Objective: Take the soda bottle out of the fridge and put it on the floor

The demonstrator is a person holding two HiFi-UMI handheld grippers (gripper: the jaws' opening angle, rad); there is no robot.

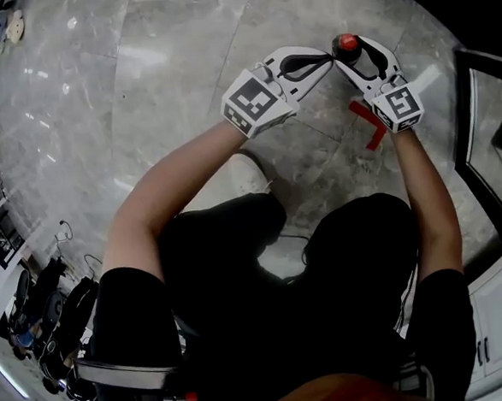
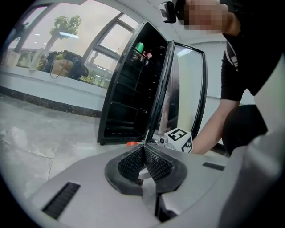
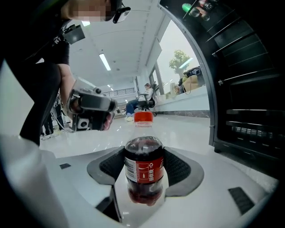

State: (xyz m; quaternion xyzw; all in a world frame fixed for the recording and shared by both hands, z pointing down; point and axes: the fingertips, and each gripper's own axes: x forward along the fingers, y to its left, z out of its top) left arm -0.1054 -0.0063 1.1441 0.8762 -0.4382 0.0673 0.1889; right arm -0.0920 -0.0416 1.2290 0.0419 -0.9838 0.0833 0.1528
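The left hand-held gripper (image 2: 144,151) had its jaws together with nothing between them, its tip held just beside the bottle's red cap. The bottle (image 3: 143,171) was out of the fridge, upright and clamped at its label by the right hand-held gripper (image 1: 350,53), low over the grey floor (image 1: 140,92) beside a red strip (image 1: 367,123). No view showed whether its base touched the floor. To the right stood the fridge (image 2: 129,89), its door open and a few items on the top shelf. The main risk, as I judged it, was letting go too early: if the jaws opened while the base hung above the floor or sat tilted, the tall, narrow bottle could topple and roll on the smooth stone. The left hand-held gripper, so near the cap, could also knock it over as either tool pulled away, and the open door stood close enough to catch the right arm.
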